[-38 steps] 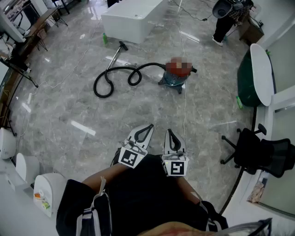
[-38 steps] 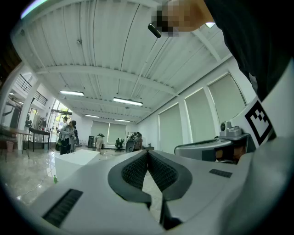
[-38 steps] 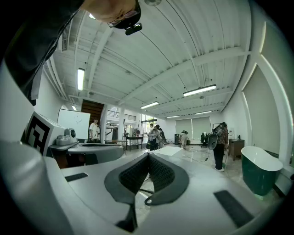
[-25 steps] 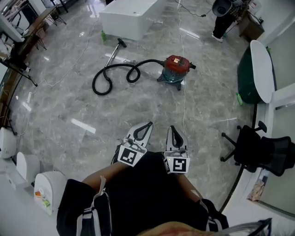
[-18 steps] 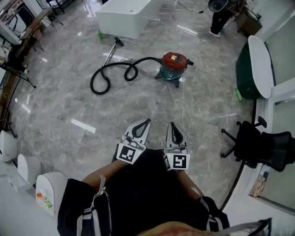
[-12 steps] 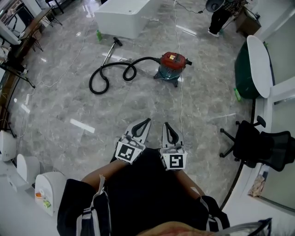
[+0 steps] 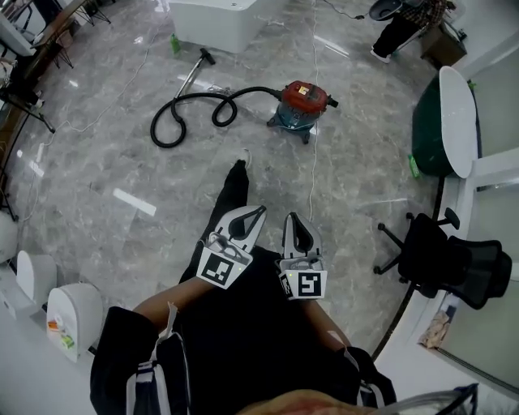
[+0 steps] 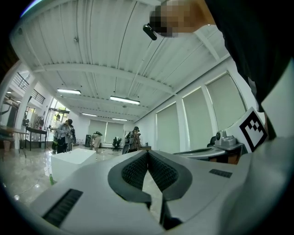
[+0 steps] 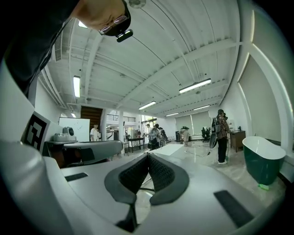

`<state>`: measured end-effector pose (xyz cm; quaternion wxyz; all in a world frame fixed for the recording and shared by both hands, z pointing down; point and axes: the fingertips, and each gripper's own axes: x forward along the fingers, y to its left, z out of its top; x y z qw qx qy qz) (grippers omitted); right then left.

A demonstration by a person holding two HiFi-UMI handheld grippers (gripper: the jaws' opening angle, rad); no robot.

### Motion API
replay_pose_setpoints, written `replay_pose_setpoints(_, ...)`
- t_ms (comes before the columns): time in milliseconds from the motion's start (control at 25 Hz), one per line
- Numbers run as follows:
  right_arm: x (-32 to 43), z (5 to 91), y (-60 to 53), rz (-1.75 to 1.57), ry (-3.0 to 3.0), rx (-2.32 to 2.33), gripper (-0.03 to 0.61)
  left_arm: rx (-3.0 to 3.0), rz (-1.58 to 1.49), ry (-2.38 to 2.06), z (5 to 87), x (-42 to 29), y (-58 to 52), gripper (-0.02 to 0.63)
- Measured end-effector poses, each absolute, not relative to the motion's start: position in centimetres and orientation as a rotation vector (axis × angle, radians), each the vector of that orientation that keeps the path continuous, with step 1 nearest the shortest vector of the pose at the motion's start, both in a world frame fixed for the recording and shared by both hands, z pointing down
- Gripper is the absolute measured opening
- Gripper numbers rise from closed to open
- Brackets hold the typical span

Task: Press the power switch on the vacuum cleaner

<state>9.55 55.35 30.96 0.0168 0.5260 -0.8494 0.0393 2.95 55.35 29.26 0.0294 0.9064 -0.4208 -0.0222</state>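
The vacuum cleaner (image 7: 304, 101), a red-topped canister on a teal base, stands on the marble floor far ahead of me. Its black hose (image 7: 180, 117) coils off to the left and ends in a wand (image 7: 193, 71). My left gripper (image 7: 254, 213) and right gripper (image 7: 293, 220) are held side by side close to my body, well short of the vacuum. Both are shut with nothing in them. In the left gripper view the jaws (image 8: 147, 154) meet at the tips. The right gripper view shows its jaws (image 9: 148, 156) closed the same way. Neither gripper view shows the vacuum.
My leg (image 7: 230, 193) is stepped out toward the vacuum. A white cable (image 7: 313, 154) runs along the floor. A white block (image 7: 215, 18) and green bottle (image 7: 174, 42) lie behind. At right are a green tub (image 7: 430, 130) and office chair (image 7: 442, 259). White bins (image 7: 69, 320) stand at left.
I have walked closer to the vacuum, and one leg now shows stepping forward. Both grippers stay shut and close together.
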Motion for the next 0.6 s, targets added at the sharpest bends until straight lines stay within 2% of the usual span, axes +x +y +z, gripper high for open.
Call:
replay_pose_setpoints(280, 12.5, 32.2, 55.1, 0.238, -2.571, 1.738, 0.015, 2.867, -0.14, -1.117, 28.1, 6.6, 54.2, 0.018)
replay_pose_setpoints(600, 15.7, 31.1, 52.2, 0.205, -2.511, 1.846, 0.015, 3.008, -0.197, -0.852, 26.6, 10.5, 52.2, 0.018)
